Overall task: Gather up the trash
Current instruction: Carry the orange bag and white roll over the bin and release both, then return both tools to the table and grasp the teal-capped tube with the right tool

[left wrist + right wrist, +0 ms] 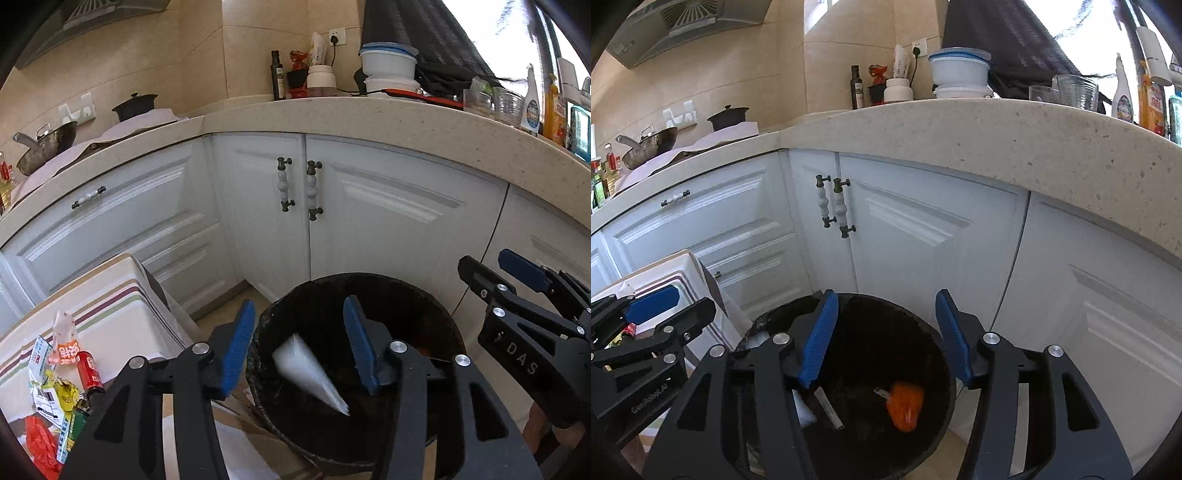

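Both grippers hung over the black bin (369, 424), fingers released, nothing held. The remaining wrappers (62, 391) lay left of the left gripper (299, 347), nearer it than the right gripper (886, 332).

Daylight floods in from the blown-out white window (491, 33) at upper right, washing detail there. Pale speckled stone countertop (997, 125) evenly lit. Round black bin's (436, 314) interior reads dark. Strong fisheye bending; black vignette corners. Falling white wrapper (306, 369) motion-blurred.
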The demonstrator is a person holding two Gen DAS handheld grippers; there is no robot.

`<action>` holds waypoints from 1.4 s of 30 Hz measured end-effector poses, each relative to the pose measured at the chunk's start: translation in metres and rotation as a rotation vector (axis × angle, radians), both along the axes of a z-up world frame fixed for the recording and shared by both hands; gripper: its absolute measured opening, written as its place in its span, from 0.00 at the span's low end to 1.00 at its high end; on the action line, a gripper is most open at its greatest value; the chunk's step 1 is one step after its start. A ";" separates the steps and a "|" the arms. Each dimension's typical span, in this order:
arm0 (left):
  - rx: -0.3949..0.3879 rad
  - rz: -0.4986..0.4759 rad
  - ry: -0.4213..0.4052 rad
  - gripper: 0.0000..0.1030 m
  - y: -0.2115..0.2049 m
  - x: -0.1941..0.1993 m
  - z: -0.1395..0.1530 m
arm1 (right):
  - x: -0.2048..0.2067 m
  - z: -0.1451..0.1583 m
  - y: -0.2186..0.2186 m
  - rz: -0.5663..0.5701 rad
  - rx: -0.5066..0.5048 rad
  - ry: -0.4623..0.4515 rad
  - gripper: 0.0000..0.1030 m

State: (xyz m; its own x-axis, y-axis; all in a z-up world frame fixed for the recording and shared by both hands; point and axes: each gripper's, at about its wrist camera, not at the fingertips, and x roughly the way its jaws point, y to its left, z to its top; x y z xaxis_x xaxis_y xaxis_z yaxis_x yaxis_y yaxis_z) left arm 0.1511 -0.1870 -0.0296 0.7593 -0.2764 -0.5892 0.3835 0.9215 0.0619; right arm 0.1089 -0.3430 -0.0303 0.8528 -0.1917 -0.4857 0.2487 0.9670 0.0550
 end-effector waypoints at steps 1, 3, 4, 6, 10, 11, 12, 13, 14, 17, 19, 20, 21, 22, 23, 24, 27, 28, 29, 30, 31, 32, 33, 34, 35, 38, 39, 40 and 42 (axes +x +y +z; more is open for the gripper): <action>0.001 0.003 0.001 0.49 0.000 0.000 0.000 | 0.000 0.000 0.000 -0.001 0.001 0.001 0.52; -0.004 0.012 0.005 0.49 0.004 -0.002 0.002 | -0.001 0.001 0.001 0.000 0.006 0.001 0.52; -0.006 0.017 0.006 0.49 0.005 -0.002 0.003 | -0.003 0.002 0.002 0.002 0.007 0.001 0.52; -0.011 0.024 0.005 0.50 0.010 -0.005 0.006 | -0.005 0.005 0.006 0.008 0.007 0.001 0.52; -0.011 0.050 0.000 0.53 0.028 -0.018 0.011 | -0.012 0.010 0.019 0.033 0.011 -0.003 0.52; -0.011 0.059 0.003 0.53 0.035 -0.022 0.012 | -0.014 0.012 0.023 0.041 0.013 -0.003 0.52; -0.010 0.070 0.004 0.53 0.042 -0.026 0.013 | -0.016 0.013 0.027 0.048 0.015 -0.003 0.52; -0.008 0.080 0.006 0.54 0.048 -0.029 0.013 | -0.019 0.014 0.034 0.061 0.018 -0.002 0.52; -0.007 0.094 0.010 0.54 0.057 -0.034 0.013 | -0.021 0.014 0.040 0.074 0.018 -0.001 0.52; -0.011 0.139 0.022 0.54 0.080 -0.043 0.016 | -0.025 0.015 0.058 0.113 0.016 0.005 0.52; -0.009 0.178 0.022 0.55 0.102 -0.053 0.017 | -0.029 0.016 0.072 0.144 0.024 0.010 0.52; -0.007 0.190 0.020 0.56 0.110 -0.057 0.017 | -0.031 0.015 0.081 0.163 0.024 0.013 0.52; -0.002 0.206 0.020 0.56 0.118 -0.061 0.017 | -0.033 0.015 0.089 0.180 0.024 0.015 0.52; 0.003 0.228 0.022 0.56 0.128 -0.064 0.018 | -0.034 0.015 0.096 0.196 0.024 0.018 0.52; 0.002 0.248 0.025 0.56 0.138 -0.067 0.018 | -0.036 0.015 0.107 0.221 0.024 0.022 0.52; -0.002 0.274 0.028 0.56 0.150 -0.071 0.018 | -0.037 0.015 0.114 0.237 0.024 0.025 0.52; -0.004 0.328 0.029 0.56 0.174 -0.080 0.019 | -0.041 0.014 0.138 0.288 0.021 0.033 0.52; -0.002 0.352 0.029 0.56 0.185 -0.084 0.018 | -0.042 0.014 0.149 0.310 0.019 0.036 0.52; 0.000 0.366 0.029 0.56 0.192 -0.087 0.017 | -0.044 0.014 0.155 0.323 0.016 0.037 0.52; 0.002 0.389 0.031 0.56 0.202 -0.091 0.016 | -0.046 0.015 0.162 0.338 0.014 0.039 0.52; 0.002 0.403 0.033 0.56 0.209 -0.093 0.016 | -0.047 0.015 0.169 0.353 0.011 0.040 0.52; 0.001 0.422 0.036 0.56 0.218 -0.097 0.016 | -0.049 0.015 0.177 0.369 0.009 0.042 0.52; 0.001 0.441 0.039 0.56 0.227 -0.100 0.015 | -0.051 0.015 0.184 0.381 0.007 0.044 0.52; 0.001 0.455 0.040 0.56 0.234 -0.103 0.014 | -0.053 0.015 0.192 0.395 0.006 0.046 0.52; 0.001 0.473 0.042 0.56 0.243 -0.106 0.013 | -0.056 0.014 0.198 0.406 0.005 0.048 0.52; 0.003 0.513 0.045 0.56 0.264 -0.114 0.010 | -0.061 0.012 0.219 0.444 -0.003 0.060 0.52; 0.003 0.527 0.047 0.56 0.271 -0.117 0.009 | -0.063 0.011 0.224 0.453 -0.004 0.063 0.52; 0.001 0.542 0.050 0.56 0.279 -0.120 0.008 | -0.066 0.010 0.232 0.468 -0.004 0.068 0.52; -0.001 0.572 0.055 0.56 0.293 -0.126 0.005 | -0.069 0.008 0.243 0.492 -0.005 0.078 0.52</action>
